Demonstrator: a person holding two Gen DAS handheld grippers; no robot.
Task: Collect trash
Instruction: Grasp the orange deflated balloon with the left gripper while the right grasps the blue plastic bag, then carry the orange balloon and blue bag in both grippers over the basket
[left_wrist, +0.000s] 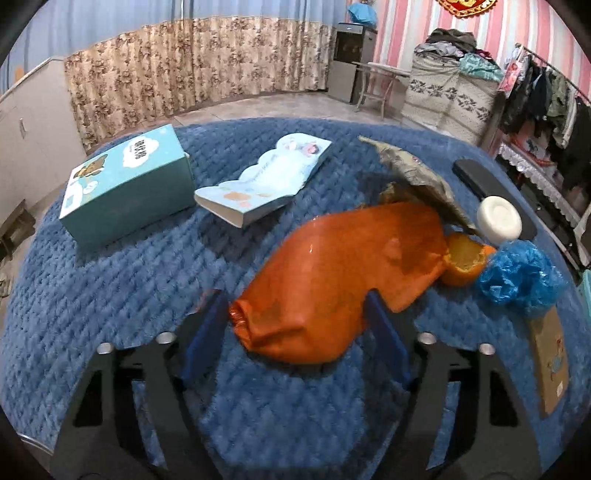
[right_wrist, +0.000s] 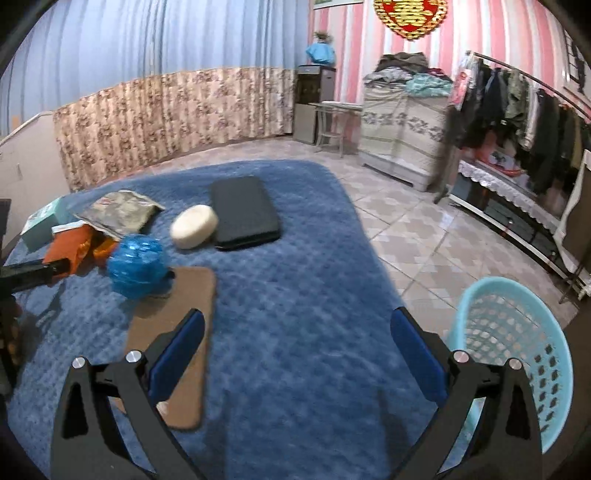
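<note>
Orange plastic bag: light, soft, crinkly, slippery; left claw half-spread astride its bunched near end, pads not yet pinching.

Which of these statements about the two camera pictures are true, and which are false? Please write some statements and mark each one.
1. The orange bag lies between the pads of the left tongs. True.
2. The right tongs grip the brown board. False: they stand open over the blue blanket, nothing between the pads.
3. The white round piece touches the black case. True.
4. The light blue basket stands on the blanket. False: it is beside it, past the edge.
5. The crumpled blue plastic lies in the basket. False: it lies on the blanket.
</note>
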